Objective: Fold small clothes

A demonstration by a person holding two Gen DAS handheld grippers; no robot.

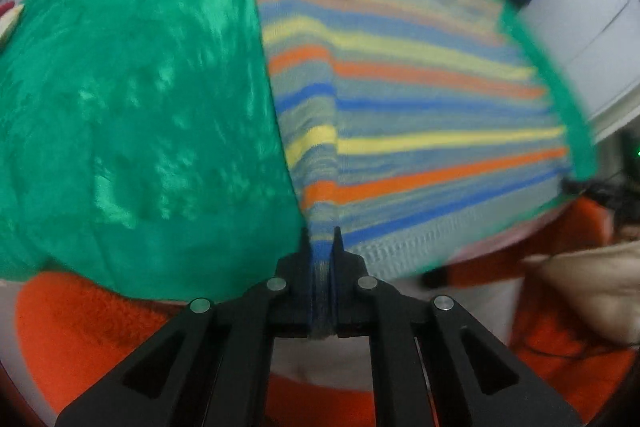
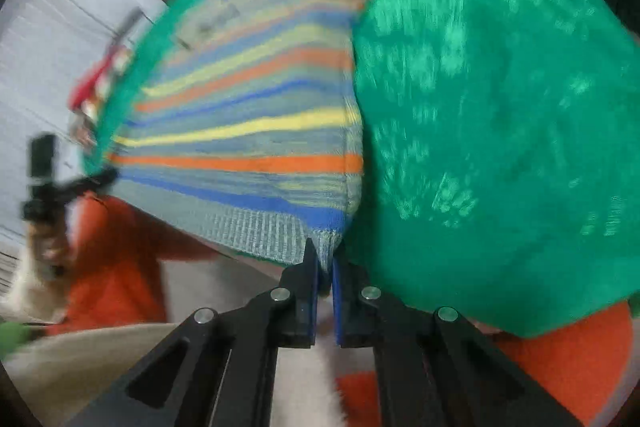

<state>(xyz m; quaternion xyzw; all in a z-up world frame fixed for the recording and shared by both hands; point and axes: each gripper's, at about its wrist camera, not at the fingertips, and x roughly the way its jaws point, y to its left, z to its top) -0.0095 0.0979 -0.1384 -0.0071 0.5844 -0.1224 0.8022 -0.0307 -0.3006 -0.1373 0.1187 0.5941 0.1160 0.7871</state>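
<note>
A small striped knit sweater [image 1: 420, 99], blue, yellow and orange, lies on a green cloth [image 1: 120, 107]. My left gripper [image 1: 322, 239] is shut on the sweater's near left hem corner, with fabric bunched between the fingers. In the right wrist view the same sweater [image 2: 248, 131] spreads to the left over the green cloth [image 2: 500, 127]. My right gripper [image 2: 326, 251] is shut on the sweater's near right hem corner. The left gripper also shows far left in the right wrist view [image 2: 96, 179], gripping the opposite corner. Both views are motion-blurred.
The person's orange fleece [image 1: 80, 327] and a beige sleeve [image 1: 592, 287] lie below the cloth's near edge. White cabinets [image 1: 592, 7] stand behind on one side. The orange fleece [image 2: 116, 267] also shows in the right wrist view.
</note>
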